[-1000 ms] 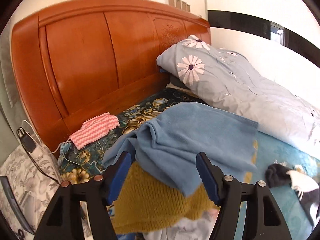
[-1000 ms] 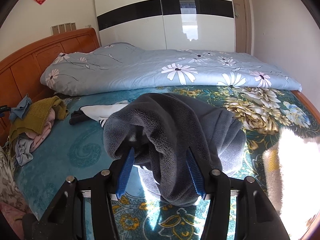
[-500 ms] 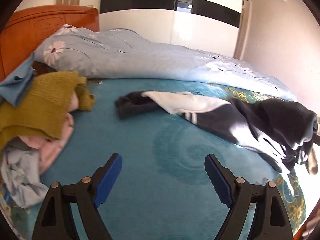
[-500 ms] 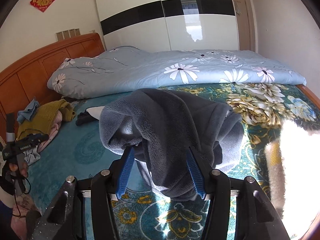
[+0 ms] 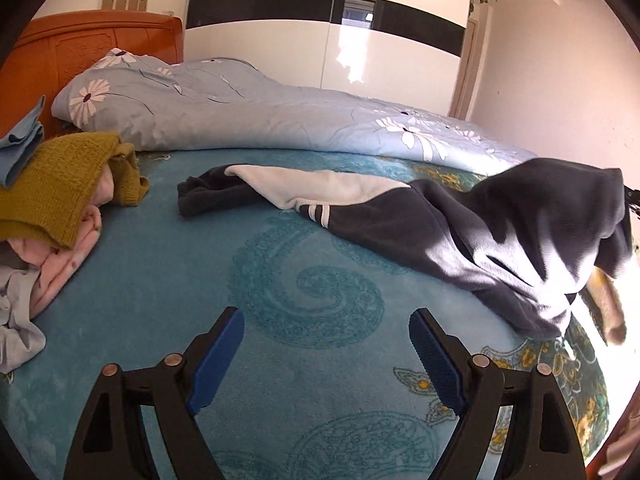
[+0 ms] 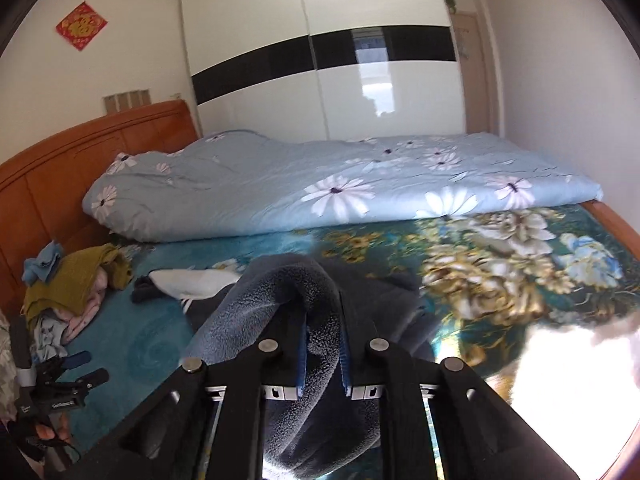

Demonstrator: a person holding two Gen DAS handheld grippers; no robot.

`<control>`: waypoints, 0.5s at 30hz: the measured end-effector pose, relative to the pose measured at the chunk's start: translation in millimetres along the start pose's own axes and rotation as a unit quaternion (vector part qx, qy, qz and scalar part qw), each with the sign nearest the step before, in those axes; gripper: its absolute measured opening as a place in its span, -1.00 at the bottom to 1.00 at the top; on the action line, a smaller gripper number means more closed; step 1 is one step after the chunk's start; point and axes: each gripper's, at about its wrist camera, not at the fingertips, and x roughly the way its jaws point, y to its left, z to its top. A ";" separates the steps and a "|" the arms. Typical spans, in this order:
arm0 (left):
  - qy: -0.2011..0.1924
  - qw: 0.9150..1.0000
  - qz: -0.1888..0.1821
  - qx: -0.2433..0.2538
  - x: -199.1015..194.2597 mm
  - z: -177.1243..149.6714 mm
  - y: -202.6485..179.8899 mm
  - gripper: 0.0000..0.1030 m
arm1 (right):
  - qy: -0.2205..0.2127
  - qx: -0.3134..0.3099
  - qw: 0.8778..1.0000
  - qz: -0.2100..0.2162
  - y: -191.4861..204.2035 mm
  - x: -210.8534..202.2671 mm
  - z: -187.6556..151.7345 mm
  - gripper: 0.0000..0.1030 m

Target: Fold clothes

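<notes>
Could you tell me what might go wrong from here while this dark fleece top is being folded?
1. The right claw is closing on only a thick bunched ridge of the fleece top; it may slip out or lift unevenly.
2. The left claw hangs open over bare bedspread, holding nothing, so the top's white-lined end may drag and crumple.
3. The clothes pile lies close by; a dragged sleeve might disturb it.

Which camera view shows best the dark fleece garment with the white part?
The left wrist view: the dark fleece garment lies spread over the teal bedspread, its white part and stripes visible. In the right wrist view the right gripper is closing on a fold of it, which hides most of the rest.
</notes>
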 end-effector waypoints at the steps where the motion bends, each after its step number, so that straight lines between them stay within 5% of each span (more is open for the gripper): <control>1: -0.006 1.000 -0.008 -0.010 -0.6 0.7 2.4 0.69 | -0.011 0.015 1.000 -0.017 -16.6 -5.2 6.8 -0.73; 6: -0.068 0.997 -0.042 -0.022 -16.2 8.4 3.7 0.69 | -0.020 0.063 0.993 -0.102 -86.3 -12.6 21.1 -0.73; 10: -0.047 0.997 -0.049 0.022 -6.5 15.3 -12.8 0.69 | 0.022 0.078 0.986 -0.143 -116.6 9.7 12.8 -0.73; 15: -0.011 0.997 -0.036 0.063 9.7 14.1 -28.6 0.69 | 0.059 0.078 0.987 -0.130 -129.3 21.5 4.7 -0.71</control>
